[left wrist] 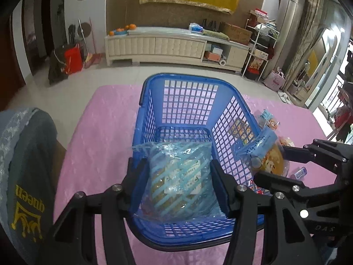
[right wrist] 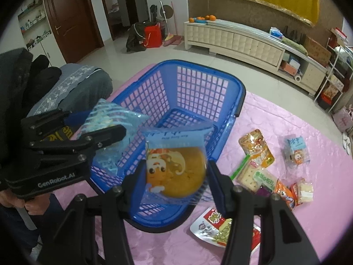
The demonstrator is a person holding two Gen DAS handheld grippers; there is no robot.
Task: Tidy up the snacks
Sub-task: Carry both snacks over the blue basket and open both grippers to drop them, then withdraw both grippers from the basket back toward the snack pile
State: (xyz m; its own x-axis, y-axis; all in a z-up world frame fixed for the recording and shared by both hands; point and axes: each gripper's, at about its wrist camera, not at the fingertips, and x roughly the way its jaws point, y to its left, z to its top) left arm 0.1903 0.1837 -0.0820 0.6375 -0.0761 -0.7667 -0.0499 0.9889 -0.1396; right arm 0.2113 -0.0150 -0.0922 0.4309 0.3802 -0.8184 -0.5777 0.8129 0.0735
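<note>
A blue plastic basket (left wrist: 187, 101) stands on the pink cloth; it also shows in the right wrist view (right wrist: 198, 92). My left gripper (left wrist: 179, 183) is shut on a blue-striped snack packet (left wrist: 178, 176) and holds it over the basket's near end; the same packet shows in the right wrist view (right wrist: 110, 119). My right gripper (right wrist: 174, 176) is shut on a light-blue packet with a cartoon face and a round cake (right wrist: 176, 167), held above the basket's near right rim. That packet shows in the left wrist view (left wrist: 264, 154).
Several loose snack packets (right wrist: 258, 150) lie on the pink cloth (right wrist: 297, 220) right of the basket, one red-and-white packet (right wrist: 214, 225) near my right gripper. A cushioned chair (right wrist: 72, 84) stands to the left. A white cabinet (left wrist: 176, 44) stands across the floor.
</note>
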